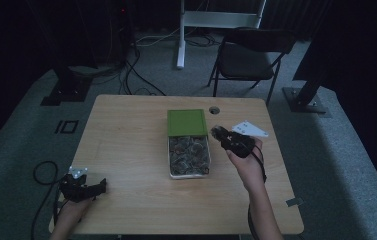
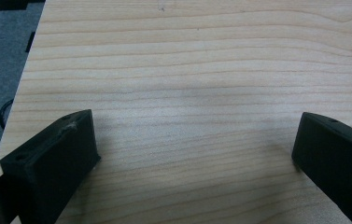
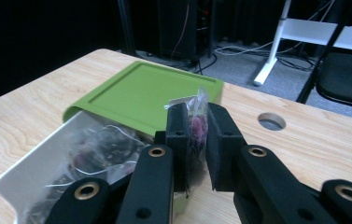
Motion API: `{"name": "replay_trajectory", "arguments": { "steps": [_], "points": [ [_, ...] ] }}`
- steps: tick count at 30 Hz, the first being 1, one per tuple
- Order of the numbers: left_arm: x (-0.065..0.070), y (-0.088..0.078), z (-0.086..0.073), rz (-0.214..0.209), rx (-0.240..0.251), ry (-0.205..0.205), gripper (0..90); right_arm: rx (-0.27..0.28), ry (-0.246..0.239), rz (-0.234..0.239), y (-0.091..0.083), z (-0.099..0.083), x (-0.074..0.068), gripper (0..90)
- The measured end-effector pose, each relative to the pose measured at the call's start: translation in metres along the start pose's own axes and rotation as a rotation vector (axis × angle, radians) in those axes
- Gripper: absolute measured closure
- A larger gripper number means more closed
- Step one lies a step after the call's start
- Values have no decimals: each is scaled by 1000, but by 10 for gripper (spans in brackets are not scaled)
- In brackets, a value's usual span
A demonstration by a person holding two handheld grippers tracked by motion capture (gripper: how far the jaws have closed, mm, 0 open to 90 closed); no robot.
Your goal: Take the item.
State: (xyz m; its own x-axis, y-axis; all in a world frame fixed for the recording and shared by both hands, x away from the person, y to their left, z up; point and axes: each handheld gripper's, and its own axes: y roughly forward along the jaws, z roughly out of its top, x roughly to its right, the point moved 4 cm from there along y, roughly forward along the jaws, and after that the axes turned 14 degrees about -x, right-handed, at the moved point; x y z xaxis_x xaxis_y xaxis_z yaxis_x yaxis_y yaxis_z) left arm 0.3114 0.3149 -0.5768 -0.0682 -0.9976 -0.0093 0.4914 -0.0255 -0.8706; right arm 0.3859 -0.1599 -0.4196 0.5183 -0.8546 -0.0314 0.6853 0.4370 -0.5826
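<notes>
Clear sachet point(image 3: 197, 122) pinched upright beside white box point(image 3: 19, 173)

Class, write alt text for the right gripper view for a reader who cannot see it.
The right tongs are shut on a small clear packet with dark red contents. Behind them a white box of similar packets sits on a wooden table, its green lid slid partly back.
</notes>
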Motion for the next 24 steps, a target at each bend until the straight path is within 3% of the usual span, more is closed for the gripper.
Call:
{"name": "replay_trajectory", "arguments": {
  "steps": [24],
  "points": [
    [0,0,0,-1,1,0,5,8,79,-129,-12,-5,69,811]
  ]
}}
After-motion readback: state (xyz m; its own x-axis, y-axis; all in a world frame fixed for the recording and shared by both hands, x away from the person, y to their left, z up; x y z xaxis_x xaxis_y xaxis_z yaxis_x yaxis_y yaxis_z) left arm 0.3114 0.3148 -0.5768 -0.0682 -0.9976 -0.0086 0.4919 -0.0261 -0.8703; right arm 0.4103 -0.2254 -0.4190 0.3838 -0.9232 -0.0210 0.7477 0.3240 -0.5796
